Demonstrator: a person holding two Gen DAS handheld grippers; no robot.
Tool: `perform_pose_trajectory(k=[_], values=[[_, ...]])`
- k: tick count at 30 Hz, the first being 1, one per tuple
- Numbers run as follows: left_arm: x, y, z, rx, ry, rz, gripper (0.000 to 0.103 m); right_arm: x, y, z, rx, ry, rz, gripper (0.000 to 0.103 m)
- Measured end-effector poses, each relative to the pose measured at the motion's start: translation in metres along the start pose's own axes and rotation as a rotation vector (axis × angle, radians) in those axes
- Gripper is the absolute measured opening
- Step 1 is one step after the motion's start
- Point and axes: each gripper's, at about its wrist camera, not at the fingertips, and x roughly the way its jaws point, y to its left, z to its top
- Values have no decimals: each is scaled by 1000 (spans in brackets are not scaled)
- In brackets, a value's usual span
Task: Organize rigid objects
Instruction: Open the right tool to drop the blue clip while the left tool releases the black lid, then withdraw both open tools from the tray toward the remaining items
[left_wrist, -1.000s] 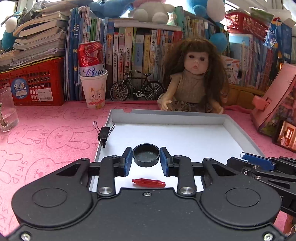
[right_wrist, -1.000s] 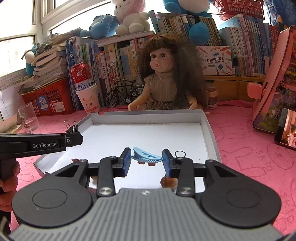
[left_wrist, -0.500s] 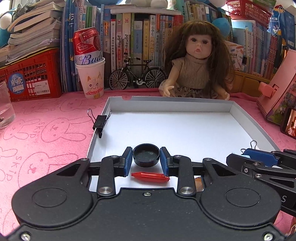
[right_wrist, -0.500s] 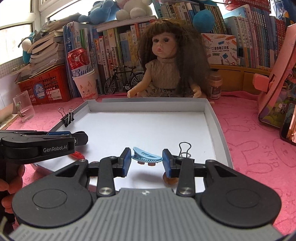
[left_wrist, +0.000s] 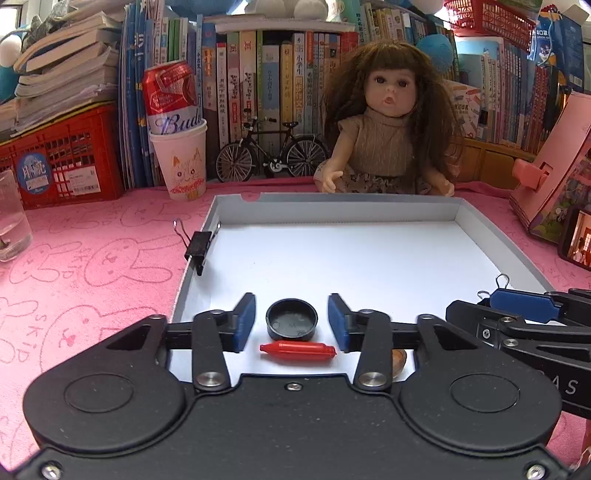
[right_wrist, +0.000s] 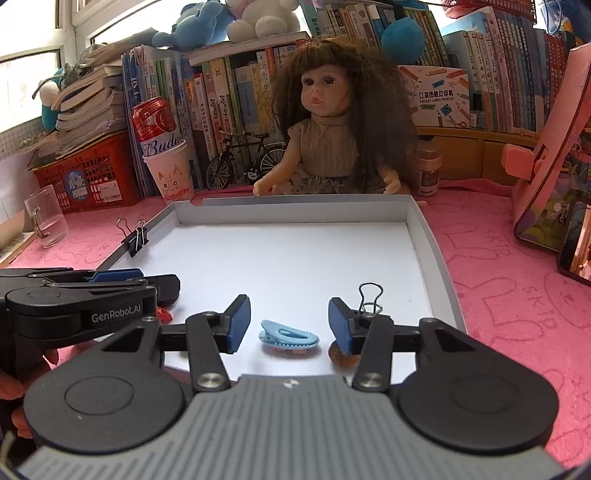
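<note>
A white shallow tray (left_wrist: 369, 258) (right_wrist: 295, 258) lies on the pink cloth. My left gripper (left_wrist: 291, 323) is open, its pads apart on either side of a black round cap (left_wrist: 291, 324) resting on the tray. A red pen-like piece (left_wrist: 297, 349) lies just in front of it. My right gripper (right_wrist: 290, 325) is open around a light blue hair clip (right_wrist: 288, 335) lying on the tray. A brown round piece (right_wrist: 343, 359) sits under the right finger. Black binder clips grip the tray's left rim (left_wrist: 199, 245) and right rim (right_wrist: 369, 297).
A doll (left_wrist: 388, 129) sits behind the tray, with a model bicycle (left_wrist: 271, 155), a paper cup holding a red can (left_wrist: 177, 147), a red crate (left_wrist: 55, 158) and books. A glass (left_wrist: 11, 218) stands at the left. A pink box (left_wrist: 554, 166) stands at the right.
Both grippers opened: the left let go of the black cap and the right let go of the blue hair clip, which now lie on the tray. Both views drew back a little.
</note>
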Motion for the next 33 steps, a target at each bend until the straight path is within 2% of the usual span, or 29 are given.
perform_pose_trajectory(k=[8,16,21,33], values=[[-32,6,2,-23,-30,-33,74,-28,-5,3,17,-47,-3,78],[-73,5,-10,9,-63,-76,77,-63,-4,-6,-18,-94,-2,86],[-97,3,-20,33,-94,-91,79,-82,0,-15,-54,-122,-2,87],[-142,3,-55,45,-115,-148,81,-116,2,-39,-46,-146,39,90]])
